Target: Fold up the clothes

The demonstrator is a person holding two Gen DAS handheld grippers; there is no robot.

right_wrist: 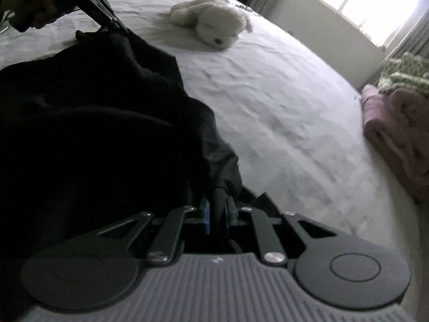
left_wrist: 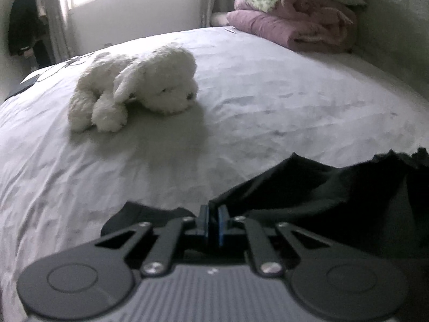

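Pinching the black garment (left_wrist: 335, 196) at two edge points, the left gripper (left_wrist: 213, 216) and right gripper (right_wrist: 218, 209) both stand clamped on cloth; it lies bunched on the near bed (left_wrist: 241, 94); judged best lifted evenly and drawn taut; its long axis seems to run between the grippers, though folds obscure it.

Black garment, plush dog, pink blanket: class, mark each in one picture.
black garment (left_wrist: 335, 187), left wrist view, on its raised fold.
plush dog (left_wrist: 166, 91), left wrist view, on its head.
pink blanket (left_wrist: 295, 26), left wrist view, on its folded side.
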